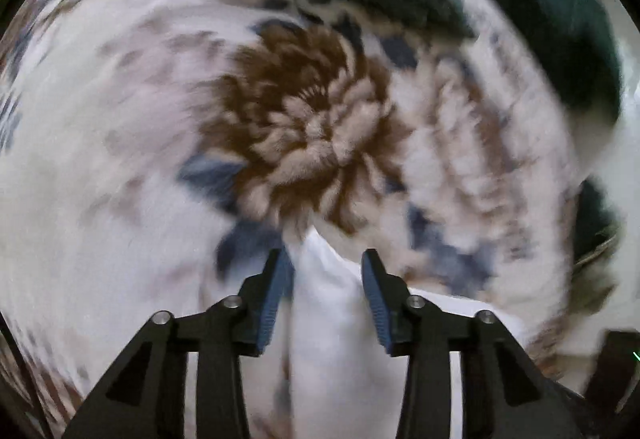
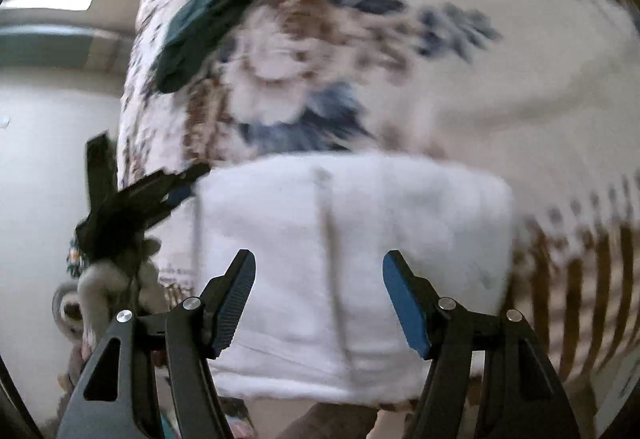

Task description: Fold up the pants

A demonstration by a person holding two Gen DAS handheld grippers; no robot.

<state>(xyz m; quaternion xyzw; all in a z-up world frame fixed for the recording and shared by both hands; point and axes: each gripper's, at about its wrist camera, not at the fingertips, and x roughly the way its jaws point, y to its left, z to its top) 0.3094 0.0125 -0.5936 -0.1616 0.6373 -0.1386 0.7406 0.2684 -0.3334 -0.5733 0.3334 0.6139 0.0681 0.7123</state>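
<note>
White pants (image 2: 348, 259): one folded bundle, blurred, lying on a floral blanket (image 2: 460, 87) printed in brown and blue on pale ground.

Right gripper (image 2: 319, 279): jaws apart, nothing between the pads; the bundle lies just ahead of and below the fingertips, spanning wider than the gap.

Left gripper (image 1: 325, 271): jaws part-way apart, a raised fold of the white cloth standing between them. The cloth touches the left pad; whether the pads actually pinch it cannot be told through the blur. In the right wrist view this gripper sits at the bundle's left edge.

Dark green garment (image 2: 212, 11): folded, lying on the blanket well beyond both grippers, apart from the white bundle.

Large brown flower print (image 1: 304, 127): directly ahead of the left gripper's tips.
</note>
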